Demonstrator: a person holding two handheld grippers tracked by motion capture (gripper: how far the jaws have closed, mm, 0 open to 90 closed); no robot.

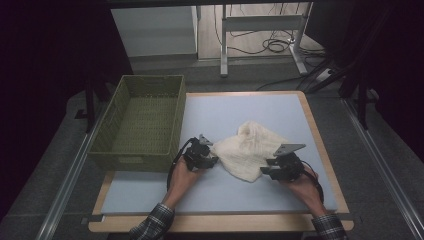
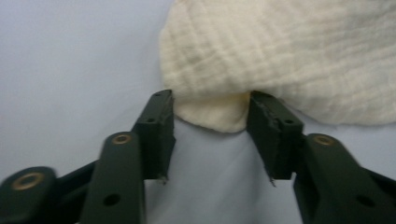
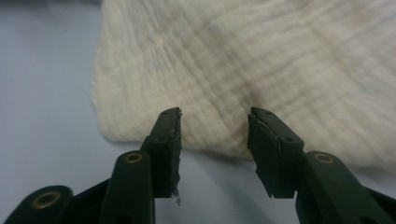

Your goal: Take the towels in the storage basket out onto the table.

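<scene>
A cream crinkled cloth [image 1: 250, 147] lies crumpled on the pale blue table mat [image 1: 235, 112]. My left gripper [image 1: 209, 152] sits at the cloth's left corner, held in the person's left hand. In the left gripper view that gripper [image 2: 210, 109] is open, with a rounded corner of the cloth [image 2: 280, 56] lying between its jaws. My right gripper [image 1: 270, 167] is at the cloth's lower right edge. In the right gripper view it [image 3: 215, 123] stands open, with the edge of the cloth [image 3: 261, 60] between its fingertips.
A green woven basket [image 1: 125, 107] stands empty at the left, partly off the mat. The wooden table edge [image 1: 320, 145] frames the mat. Metal table legs and cables [image 1: 272, 45] lie on the floor beyond.
</scene>
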